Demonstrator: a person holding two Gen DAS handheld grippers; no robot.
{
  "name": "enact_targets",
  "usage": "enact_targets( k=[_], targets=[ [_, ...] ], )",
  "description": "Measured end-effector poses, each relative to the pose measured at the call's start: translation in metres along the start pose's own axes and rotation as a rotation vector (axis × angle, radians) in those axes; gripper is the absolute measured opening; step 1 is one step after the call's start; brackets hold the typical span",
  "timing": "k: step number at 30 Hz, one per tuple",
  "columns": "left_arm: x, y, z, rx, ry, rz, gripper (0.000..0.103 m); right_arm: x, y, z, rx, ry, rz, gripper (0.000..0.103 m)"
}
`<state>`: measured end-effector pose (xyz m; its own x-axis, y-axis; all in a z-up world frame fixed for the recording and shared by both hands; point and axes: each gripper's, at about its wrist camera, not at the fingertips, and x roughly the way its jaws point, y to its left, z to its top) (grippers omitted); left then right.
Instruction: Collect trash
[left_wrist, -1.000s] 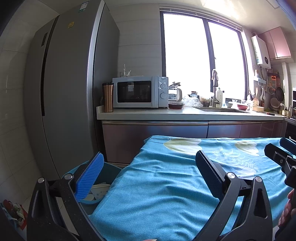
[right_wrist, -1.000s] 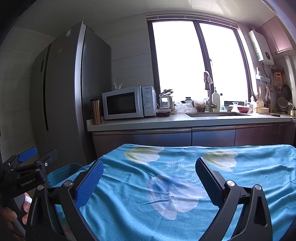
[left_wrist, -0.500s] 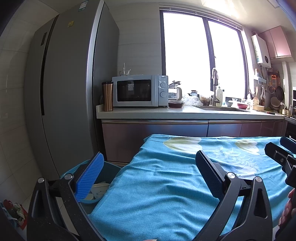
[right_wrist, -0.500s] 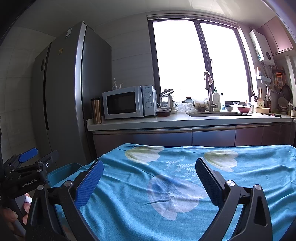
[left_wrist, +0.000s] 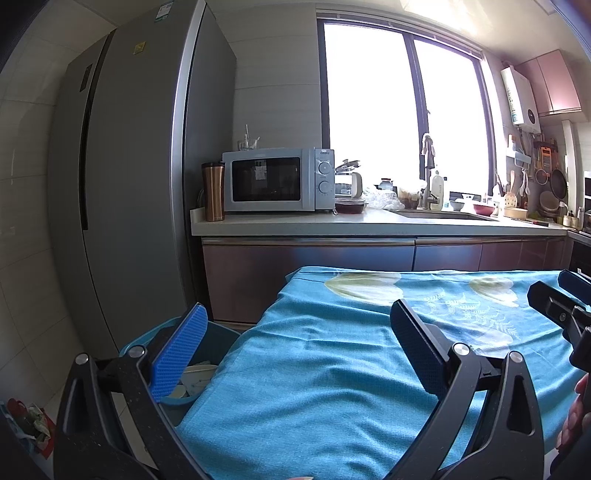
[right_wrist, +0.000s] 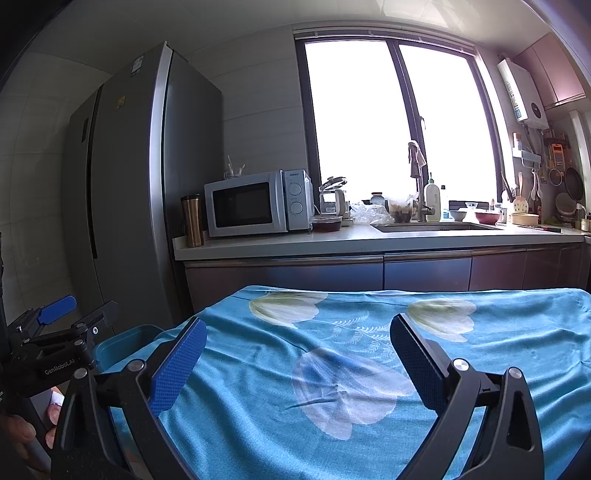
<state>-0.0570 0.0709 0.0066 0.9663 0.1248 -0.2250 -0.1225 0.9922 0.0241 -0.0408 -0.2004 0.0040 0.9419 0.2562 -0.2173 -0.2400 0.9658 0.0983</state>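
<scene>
A blue bin (left_wrist: 218, 338) stands on the floor at the table's left end, with pale crumpled trash (left_wrist: 195, 378) inside; its rim (right_wrist: 122, 341) also shows in the right wrist view. My left gripper (left_wrist: 295, 332) hovers open over the table's left edge, its left finger above the bin, nothing between the fingers. My right gripper (right_wrist: 295, 339) hangs open over the blue flowered tablecloth (right_wrist: 351, 369), holding nothing. Each gripper shows at the edge of the other's view. No trash lies on the cloth in view.
A tall grey fridge (left_wrist: 129, 184) stands left of the bin. Behind the table runs a counter (left_wrist: 369, 221) with a microwave (left_wrist: 279, 179), a copper tumbler (left_wrist: 213, 192), a sink and kitchenware. Some colourful litter (left_wrist: 27, 421) lies on the floor at lower left.
The left wrist view has tilted up very slightly, so the table's far edge sits a little lower. Both grippers stay open and nearly still.
</scene>
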Motion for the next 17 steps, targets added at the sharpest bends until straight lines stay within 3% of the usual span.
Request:
enact_targets(
  k=[9, 17],
  targets=[
    [0.008, -0.003, -0.001, 0.003, 0.02, -0.022, 0.097, 0.002, -0.004, -0.001, 0.001, 0.004, 0.001, 0.096],
    [0.077, -0.011, -0.005, -0.031, 0.26, -0.134, 0.097, 0.019, -0.039, -0.003, 0.037, 0.114, -0.04, 0.096]
  ],
)
